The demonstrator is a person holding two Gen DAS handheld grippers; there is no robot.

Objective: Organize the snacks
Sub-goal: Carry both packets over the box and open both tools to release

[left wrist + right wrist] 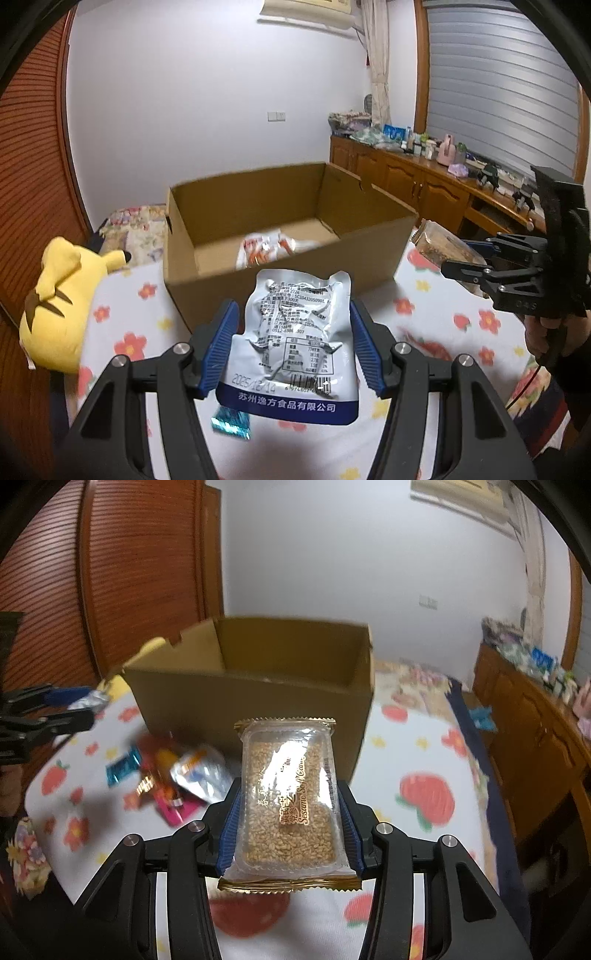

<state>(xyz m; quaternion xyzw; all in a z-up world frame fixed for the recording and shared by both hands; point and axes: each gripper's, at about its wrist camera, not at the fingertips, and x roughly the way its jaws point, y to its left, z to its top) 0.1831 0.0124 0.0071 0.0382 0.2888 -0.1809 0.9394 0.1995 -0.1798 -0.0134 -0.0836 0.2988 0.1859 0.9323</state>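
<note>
**Tools lift two snacks toward the box**

Left tool (291,343) has its blue pads closed on the sides of a silver pouch (295,332), held with its printed back up. Right tool (290,830) clamps a clear sesame cake packet (290,805) by its long edges, jaws partly open around its width. Each snack is gripped edge-on, probably so it hangs free and can drop cleanly into the cardboard box (280,236) straight ahead, where one orange-and-white packet (269,247) already lies. More snacks (166,775) lie loose on the bed (406,746) near the box's front left corner. A floral sheet covers the bed; a yellow plush toy (62,302) sits at its left edge. Beyond are a white wall, a wooden cabinet (424,184) and a shuttered window.
</note>
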